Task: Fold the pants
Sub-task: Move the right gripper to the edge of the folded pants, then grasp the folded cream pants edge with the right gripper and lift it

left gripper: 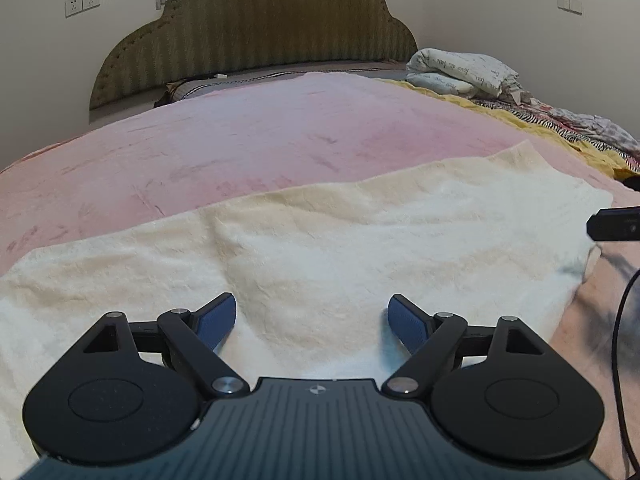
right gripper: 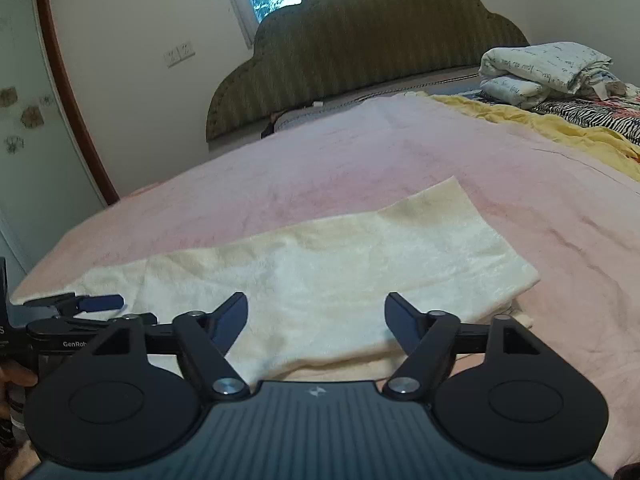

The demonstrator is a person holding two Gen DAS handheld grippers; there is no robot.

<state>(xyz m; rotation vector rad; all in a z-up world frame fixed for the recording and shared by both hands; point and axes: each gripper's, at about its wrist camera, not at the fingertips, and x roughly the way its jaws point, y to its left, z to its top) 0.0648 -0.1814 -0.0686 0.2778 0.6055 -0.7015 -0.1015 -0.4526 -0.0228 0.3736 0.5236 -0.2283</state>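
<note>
The cream fleece pants (left gripper: 320,232) lie flat across the pink blanket (left gripper: 224,136), running left to right; they also show in the right wrist view (right gripper: 320,260). My left gripper (left gripper: 312,316) is open and empty, low over the pants' near edge. My right gripper (right gripper: 316,316) is open and empty, just above the near edge toward the pants' right end. The left gripper's blue fingertips (right gripper: 102,302) show at the left of the right wrist view. A part of the right gripper (left gripper: 616,222) shows at the right edge of the left wrist view.
A green padded headboard (left gripper: 256,28) stands at the far end. Folded white bedding (left gripper: 460,70) and a yellow and zebra-print pile (left gripper: 560,128) lie at the far right. A black cable (left gripper: 624,320) hangs at the right. A wardrobe door (right gripper: 28,120) stands at left.
</note>
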